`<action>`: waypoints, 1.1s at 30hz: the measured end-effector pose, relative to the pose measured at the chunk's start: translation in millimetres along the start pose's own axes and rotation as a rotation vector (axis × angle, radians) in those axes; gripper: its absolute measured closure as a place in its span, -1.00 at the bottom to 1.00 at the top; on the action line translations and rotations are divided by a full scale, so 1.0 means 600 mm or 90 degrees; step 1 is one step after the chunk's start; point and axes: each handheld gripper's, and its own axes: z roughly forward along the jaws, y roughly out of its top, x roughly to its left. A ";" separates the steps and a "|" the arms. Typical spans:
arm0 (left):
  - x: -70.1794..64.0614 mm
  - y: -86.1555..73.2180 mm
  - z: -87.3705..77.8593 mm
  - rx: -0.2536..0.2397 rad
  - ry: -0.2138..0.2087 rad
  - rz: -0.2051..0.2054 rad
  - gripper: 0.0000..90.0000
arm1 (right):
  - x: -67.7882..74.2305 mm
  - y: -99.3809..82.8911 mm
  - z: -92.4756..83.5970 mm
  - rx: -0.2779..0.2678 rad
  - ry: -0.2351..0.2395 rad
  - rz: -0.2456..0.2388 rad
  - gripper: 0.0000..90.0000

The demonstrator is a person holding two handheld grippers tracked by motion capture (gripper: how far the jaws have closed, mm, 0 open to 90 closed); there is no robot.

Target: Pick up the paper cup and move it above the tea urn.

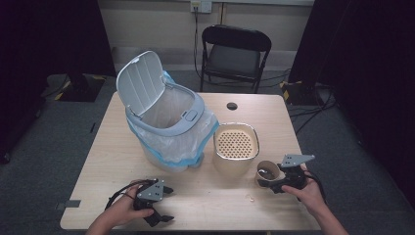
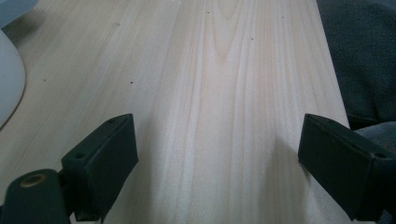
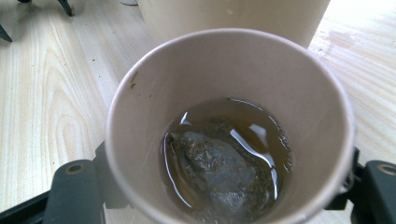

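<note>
**Right gripper on teabag cup, strainer adjacent**

Your right gripper (image 1: 274, 185) fingers pinch the paper cup (image 3: 229, 126) holding tea and a teabag (image 3: 217, 172), just beside the strainer tub (image 1: 236, 146), likely for draining. Left gripper (image 2: 219, 163) idles, fingers spread over bare desk (image 2: 224, 70).

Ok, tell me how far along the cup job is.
Done: the bin lid is open, bag fitted. In hand: the right gripper is shut on the paper cup, which holds brown liquid and a tea bag. Left: nothing poured into the strainer tub yet; the left gripper is open on the table.
</note>
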 end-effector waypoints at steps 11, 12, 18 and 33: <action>0.000 0.000 0.000 -0.001 0.000 0.000 -0.75 | -0.018 0.037 -0.028 0.018 -0.023 -0.004 -0.41; 0.000 0.000 0.000 -0.001 0.000 0.000 -0.75 | -0.020 0.041 -0.030 0.019 -0.026 -0.003 -0.41; 0.000 0.000 0.000 -0.001 0.000 0.000 -0.75 | -0.033 0.064 -0.038 0.021 -0.038 0.001 -0.41; 0.000 0.000 0.000 0.001 -0.003 0.002 -0.76 | -0.062 0.115 -0.042 0.038 -0.050 -0.007 -0.40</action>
